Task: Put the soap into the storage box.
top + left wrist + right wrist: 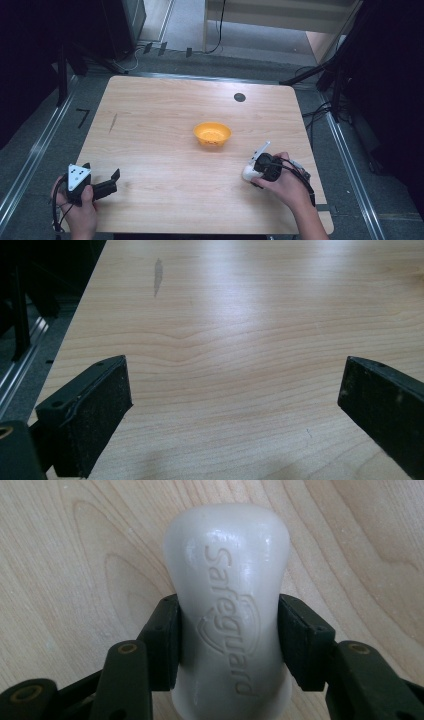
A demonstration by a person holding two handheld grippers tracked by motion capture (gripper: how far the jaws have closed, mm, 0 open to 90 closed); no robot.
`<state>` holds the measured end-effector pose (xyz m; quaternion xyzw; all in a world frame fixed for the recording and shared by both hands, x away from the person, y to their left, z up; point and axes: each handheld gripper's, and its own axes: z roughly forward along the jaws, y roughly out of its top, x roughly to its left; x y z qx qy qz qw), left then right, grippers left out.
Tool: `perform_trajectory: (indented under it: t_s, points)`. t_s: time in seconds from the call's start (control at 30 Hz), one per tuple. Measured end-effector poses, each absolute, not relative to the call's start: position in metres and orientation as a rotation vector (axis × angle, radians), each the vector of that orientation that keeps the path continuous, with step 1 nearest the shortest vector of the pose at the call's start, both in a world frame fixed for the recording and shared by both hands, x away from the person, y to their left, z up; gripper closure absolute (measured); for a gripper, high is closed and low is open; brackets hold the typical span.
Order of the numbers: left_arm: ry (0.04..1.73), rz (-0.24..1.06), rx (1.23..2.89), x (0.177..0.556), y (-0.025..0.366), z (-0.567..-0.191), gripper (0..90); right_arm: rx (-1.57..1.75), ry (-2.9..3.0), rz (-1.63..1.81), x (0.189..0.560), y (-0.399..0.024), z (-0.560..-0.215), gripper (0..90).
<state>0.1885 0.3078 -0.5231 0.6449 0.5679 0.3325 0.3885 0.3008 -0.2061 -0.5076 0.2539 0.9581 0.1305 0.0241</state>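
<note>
Right tool is clamped on a white soap bar, low over the desk, near-right of the orange bowl. Left tool gapes wide, empty. Bowl's empty too, so I'd guess the drop-off remains.

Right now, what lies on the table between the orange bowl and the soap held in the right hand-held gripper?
Nothing: in the high view, only bare wood separates the orange bowl from the soap clamped in the right hand-held gripper.

A pale wooden worktop carries a small dark streak near its left edge and a round black grommet toward the far side.
</note>
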Motion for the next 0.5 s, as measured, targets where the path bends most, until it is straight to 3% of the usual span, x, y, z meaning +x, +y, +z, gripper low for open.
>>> perform_trajectory:
  t_s: [0.5]
  points:
    - [1.448,0.833,1.636,0.1891,0.3091,-0.5229,1.2,0.754,2.961,0.446,0.3031,-0.2049,-0.5041,50.6]
